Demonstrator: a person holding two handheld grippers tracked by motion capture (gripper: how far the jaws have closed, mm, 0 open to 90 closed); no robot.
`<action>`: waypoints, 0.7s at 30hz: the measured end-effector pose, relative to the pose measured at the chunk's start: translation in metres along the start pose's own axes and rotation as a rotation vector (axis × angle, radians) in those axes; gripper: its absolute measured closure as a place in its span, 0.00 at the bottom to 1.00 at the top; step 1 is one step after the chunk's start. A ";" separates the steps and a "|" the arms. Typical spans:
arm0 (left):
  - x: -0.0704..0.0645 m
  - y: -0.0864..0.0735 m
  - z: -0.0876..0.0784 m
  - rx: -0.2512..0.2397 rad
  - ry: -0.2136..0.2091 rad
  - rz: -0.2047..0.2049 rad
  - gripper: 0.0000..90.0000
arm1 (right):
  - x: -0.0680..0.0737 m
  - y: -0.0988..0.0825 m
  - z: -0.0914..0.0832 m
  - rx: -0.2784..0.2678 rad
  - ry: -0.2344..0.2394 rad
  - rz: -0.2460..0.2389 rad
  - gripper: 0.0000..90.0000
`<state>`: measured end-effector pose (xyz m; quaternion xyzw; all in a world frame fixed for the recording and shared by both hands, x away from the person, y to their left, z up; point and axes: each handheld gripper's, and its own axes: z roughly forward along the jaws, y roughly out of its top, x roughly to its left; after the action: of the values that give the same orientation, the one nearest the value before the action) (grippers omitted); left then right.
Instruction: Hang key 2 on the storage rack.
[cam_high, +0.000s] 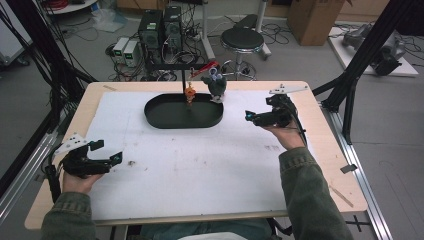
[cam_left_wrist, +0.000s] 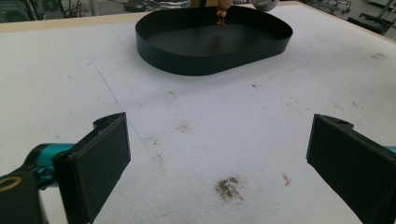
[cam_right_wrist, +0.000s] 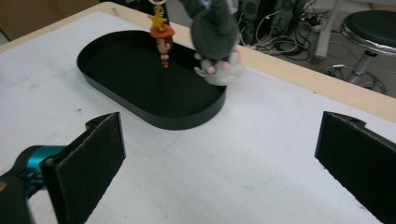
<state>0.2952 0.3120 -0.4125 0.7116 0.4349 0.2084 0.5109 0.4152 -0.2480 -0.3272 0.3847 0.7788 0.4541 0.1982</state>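
A black oval tray (cam_high: 165, 118) (cam_left_wrist: 205, 60) (cam_right_wrist: 140, 107) lies at the table's far middle. Above it an orange charm (cam_high: 190, 93) (cam_right_wrist: 163, 38) (cam_left_wrist: 221, 12) and a grey plush toy (cam_high: 217, 86) (cam_right_wrist: 215, 35) hang from a thin black stand (cam_high: 183, 80). My left gripper (cam_high: 111, 152) (cam_left_wrist: 217, 158) rests open near the table's front left, held by a hand, nothing between its jaws. My right gripper (cam_high: 248, 116) (cam_right_wrist: 219, 158) is open at the right of the tray, pointing left toward the plush, jaws empty.
A white sheet (cam_high: 200, 160) covers most of the wooden table (cam_high: 340, 180), with small dirt stains (cam_left_wrist: 229, 187). Behind the table stand a stool (cam_high: 242, 39), computer cases (cam_high: 160, 27) and cables. Black frame posts (cam_high: 360, 60) rise at both sides.
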 end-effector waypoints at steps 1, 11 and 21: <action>0.000 0.000 0.000 -0.001 0.000 0.000 0.07 | -0.003 -0.003 -0.002 0.002 -0.011 0.002 0.01; 0.000 -0.002 -0.001 0.012 -0.004 -0.007 0.07 | -0.014 -0.023 -0.018 0.017 -0.060 0.014 0.01; 0.000 -0.003 -0.002 0.016 0.000 -0.009 0.07 | -0.016 -0.055 -0.034 0.032 -0.091 0.010 0.01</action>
<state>0.2928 0.3136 -0.4143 0.7138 0.4396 0.2025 0.5063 0.3798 -0.2954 -0.3579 0.4118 0.7742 0.4246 0.2250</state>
